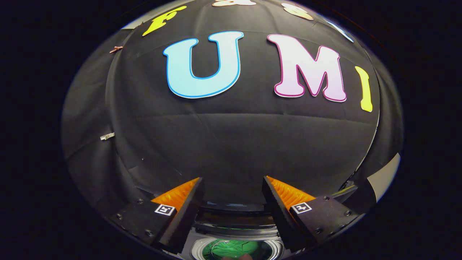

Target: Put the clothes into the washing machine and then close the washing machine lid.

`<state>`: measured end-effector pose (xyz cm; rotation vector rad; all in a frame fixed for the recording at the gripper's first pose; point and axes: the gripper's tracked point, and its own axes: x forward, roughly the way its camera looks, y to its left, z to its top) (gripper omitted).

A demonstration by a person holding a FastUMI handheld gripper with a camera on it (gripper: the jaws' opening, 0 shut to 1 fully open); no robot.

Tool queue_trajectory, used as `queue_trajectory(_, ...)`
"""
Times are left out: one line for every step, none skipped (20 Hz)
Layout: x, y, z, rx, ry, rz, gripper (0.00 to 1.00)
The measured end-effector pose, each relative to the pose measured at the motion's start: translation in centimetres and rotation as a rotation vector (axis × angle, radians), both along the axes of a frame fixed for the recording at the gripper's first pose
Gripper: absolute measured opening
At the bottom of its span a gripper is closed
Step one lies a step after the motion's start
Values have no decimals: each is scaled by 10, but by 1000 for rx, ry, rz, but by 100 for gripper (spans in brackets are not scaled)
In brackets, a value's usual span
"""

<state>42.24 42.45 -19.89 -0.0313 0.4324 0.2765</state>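
The hand-held two-finger gripper [232, 184] is held with its fingers spread wide apart and nothing between them; it is released, gripping no object. Directly below and between the finger bases sits the top-loading washing machine with a pale grey rim and a round metal drum opening [196, 249]. Inside that drum lies a crumpled green cloth garment [236, 248], so the clothes appear to be already in the machine. Just beyond the opening, between the two fingers, a dark glossy panel with a curved edge [234, 218] stands behind the drum; this is judged to be the raised lid of the machine, though its full outline is hidden by the fingers, and the identification is not certain. A small rounded shape at the very near edge of the drum is too cut off to identify. The open, empty stance of the fingers above the loaded drum is consistent with a garment having been let go, and the fingers point over the panel toward the black cloth booth wall [234, 144] well beyond. In judgement, the loading step is complete and the closing of the lid is not yet done; the next move calls for reaching the panel's upper edge and bringing it down over the drum
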Motion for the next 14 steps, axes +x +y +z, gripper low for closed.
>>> queue_trajectory(-5,0,0,-2,-8,8,100)
queue_trajectory(-9,-1,2,-2,-21,17,100)
queue_trajectory(-15,-2,2,0,-30,24,100)
queue_trajectory(-20,-3,3,2,-31,27,100)
queue_trajectory(-26,-4,4,3,-30,30,100)
queue_trajectory(-32,-5,3,0,-25,31,100)
queue_trajectory(-37,-6,2,-2,-19,34,100)
queue_trajectory(-42,-7,2,1,-15,37,100)
queue_trajectory(-47,-7,3,2,-20,41,100)
queue_trajectory(-52,-7,4,4,-33,48,100)
queue_trajectory(-55,-8,5,10,-49,55,100)
queue_trajectory(-60,-8,5,17,-66,60,100)
queue_trajectory(-64,-9,5,20,-81,62,100)
queue_trajectory(-69,-11,4,21,-92,61,100)
